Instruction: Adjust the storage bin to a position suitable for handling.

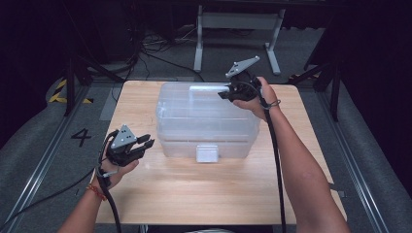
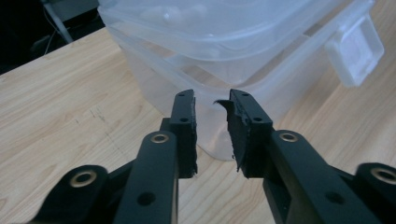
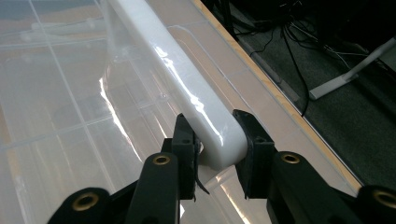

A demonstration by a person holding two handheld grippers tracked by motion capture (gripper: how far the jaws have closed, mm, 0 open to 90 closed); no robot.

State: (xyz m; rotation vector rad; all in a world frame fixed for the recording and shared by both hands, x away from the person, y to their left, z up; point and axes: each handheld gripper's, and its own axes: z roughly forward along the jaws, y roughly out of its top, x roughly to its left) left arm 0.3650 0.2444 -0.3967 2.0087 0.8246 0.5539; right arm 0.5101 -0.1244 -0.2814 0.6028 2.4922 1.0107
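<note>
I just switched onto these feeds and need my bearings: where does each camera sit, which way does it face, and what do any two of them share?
High view: above the person's side, looking forward and down on the table; both forearms, left gripper and right gripper show.
Left gripper view: rides the left gripper, facing the clear plastic box; its open jaws show.
Right gripper view: rides the right gripper, looking along the white handle its jaws clamp.
Shared: all three show the box.
</note>
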